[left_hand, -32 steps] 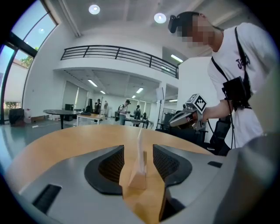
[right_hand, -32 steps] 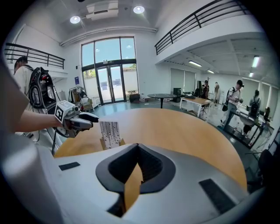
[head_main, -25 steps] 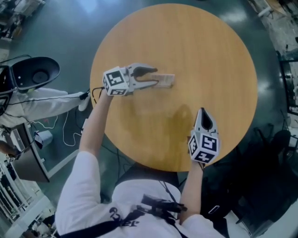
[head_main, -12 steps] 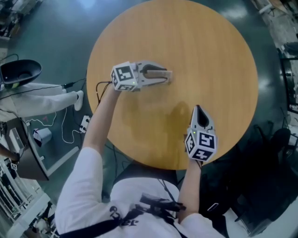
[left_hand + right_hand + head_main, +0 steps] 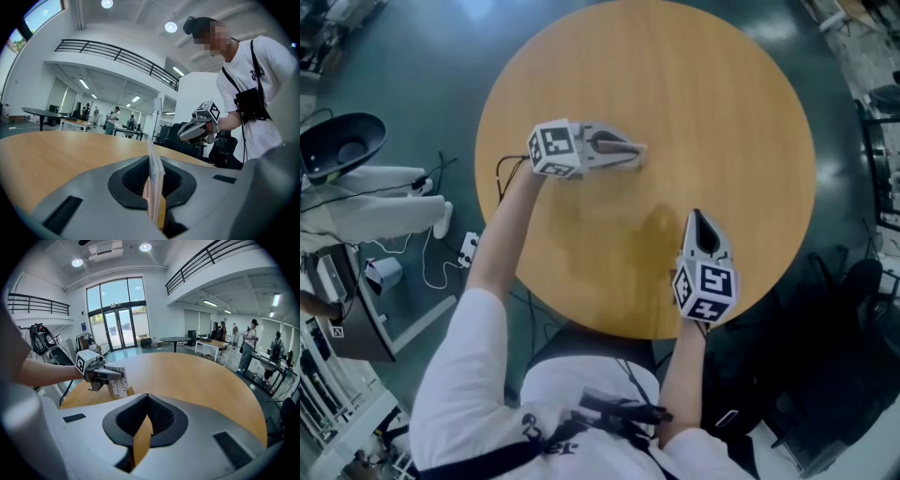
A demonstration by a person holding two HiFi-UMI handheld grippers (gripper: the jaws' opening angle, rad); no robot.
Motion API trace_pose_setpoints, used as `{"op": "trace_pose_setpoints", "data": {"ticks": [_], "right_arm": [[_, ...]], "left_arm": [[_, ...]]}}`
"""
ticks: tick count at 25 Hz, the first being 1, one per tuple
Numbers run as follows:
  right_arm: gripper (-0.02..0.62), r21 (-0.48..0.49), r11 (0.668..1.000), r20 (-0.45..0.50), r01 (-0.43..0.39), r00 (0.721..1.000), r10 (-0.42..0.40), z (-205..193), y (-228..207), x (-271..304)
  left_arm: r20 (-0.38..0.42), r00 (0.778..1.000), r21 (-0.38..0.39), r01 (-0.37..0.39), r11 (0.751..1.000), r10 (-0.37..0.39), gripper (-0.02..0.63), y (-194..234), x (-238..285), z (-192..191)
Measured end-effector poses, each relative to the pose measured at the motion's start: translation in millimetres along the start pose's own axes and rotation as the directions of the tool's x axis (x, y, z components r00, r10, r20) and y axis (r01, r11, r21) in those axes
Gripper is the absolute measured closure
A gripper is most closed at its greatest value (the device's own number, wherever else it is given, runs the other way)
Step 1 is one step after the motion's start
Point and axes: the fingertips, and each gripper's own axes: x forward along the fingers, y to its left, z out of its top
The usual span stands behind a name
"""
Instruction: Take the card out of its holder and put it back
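A patterned white card (image 5: 636, 154) stands upright in a small wooden holder (image 5: 127, 391) on the round wooden table (image 5: 722, 112), left of centre. My left gripper (image 5: 630, 152) reaches in from the left, and its jaws are closing with the card (image 5: 154, 173) pinched edge-on between them. The right gripper view shows the left gripper (image 5: 115, 376) gripping the card (image 5: 118, 383) by its top half. My right gripper (image 5: 698, 218) hovers over the table's near edge, shut and holding nothing, pointing away from me. The holder's lower part is hidden in the left gripper view.
A black chair (image 5: 356, 145) and a person's white-clad legs (image 5: 375, 211) are on the floor to the left, with cables (image 5: 441, 262) nearby. Dark chairs (image 5: 853, 281) stand off the table's right side. Several people stand by distant desks (image 5: 211, 344).
The left gripper's jaws, wide apart around the card a second ago, have come together onto it. The right gripper has stayed almost still.
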Motion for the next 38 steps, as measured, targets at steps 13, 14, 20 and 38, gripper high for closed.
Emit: {"op": "trace_pose_setpoints", "data": {"ticks": [13,14,20,38], "right_arm": [[0.584,0.033,0.999,0.1,0.018,0.995,-0.022,33.4,-4.3,-18.5],[0.584,0.05,0.998,0.114,0.024,0.993,-0.03,39.4,-7.9,-20.0],[0.584,0.06,0.998,0.22,0.033,0.974,-0.045,78.7,-6.0,-38.2],[0.584,0.026,1.0,0.469,0.005,0.883,-0.016,177.1,46.0,-58.2]], "left_arm": [[0.011,1.0,0.094,0.007,0.996,-0.008,0.577,15.1,-18.4,85.1],[0.012,1.0,0.102,0.004,0.995,-0.005,0.577,14.3,-19.5,93.0],[-0.066,0.97,0.074,-0.229,0.971,0.234,0.577,29.5,-32.3,124.6],[0.129,0.476,-0.047,-0.873,0.485,0.87,0.578,-37.7,-108.9,205.9]]}}
